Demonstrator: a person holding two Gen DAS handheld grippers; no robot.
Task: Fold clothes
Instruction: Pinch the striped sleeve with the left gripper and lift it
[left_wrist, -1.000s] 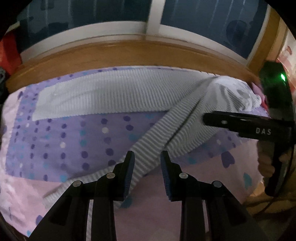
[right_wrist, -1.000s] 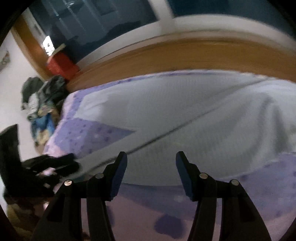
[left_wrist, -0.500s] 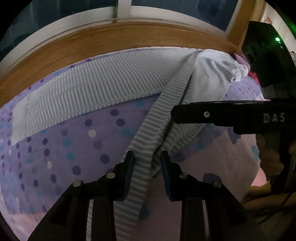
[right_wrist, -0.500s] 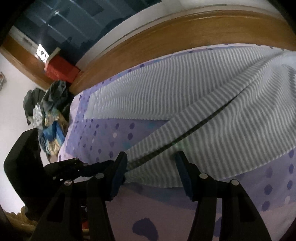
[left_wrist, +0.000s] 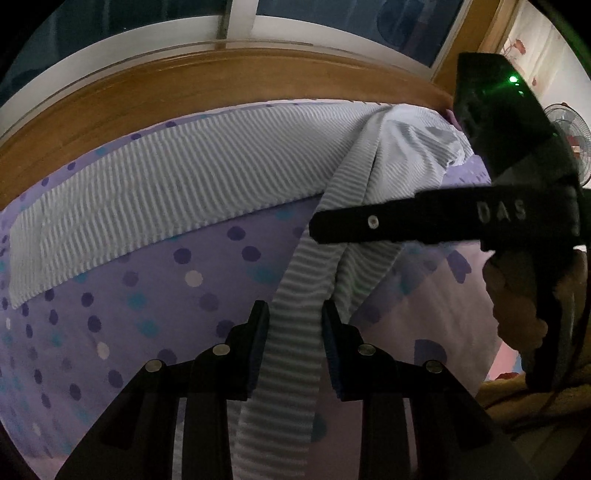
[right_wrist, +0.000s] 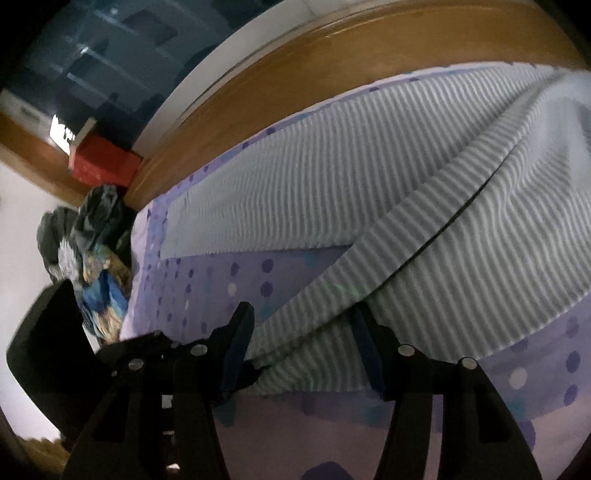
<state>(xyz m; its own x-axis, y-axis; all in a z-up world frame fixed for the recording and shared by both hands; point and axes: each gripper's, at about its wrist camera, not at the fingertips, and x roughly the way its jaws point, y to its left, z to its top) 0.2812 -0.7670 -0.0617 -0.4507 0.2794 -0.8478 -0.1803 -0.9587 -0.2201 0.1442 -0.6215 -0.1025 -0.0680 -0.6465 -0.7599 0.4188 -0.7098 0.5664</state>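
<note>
Both my grippers just dropped onto the striped shirt (left_wrist: 192, 192) on the bed (left_wrist: 155, 295): left gripper (left_wrist: 293, 325) straddling the sleeve (left_wrist: 295, 332), right gripper (right_wrist: 303, 332) around the hem, both open, so pinching's next.

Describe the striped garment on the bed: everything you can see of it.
The striped garment is a grey-and-white ribbed knit, soft-looking, spread on a purple dotted bedsheet beside the wooden bed frame. One long part lies flat along the frame side; at the far end it bunches into a rumpled mound. A narrower strip runs from that mound towards the cameras, layered over a second fold. That strip passes between the jaws of the left claw; the lower edge sits between the jaws of the right claw.
</note>
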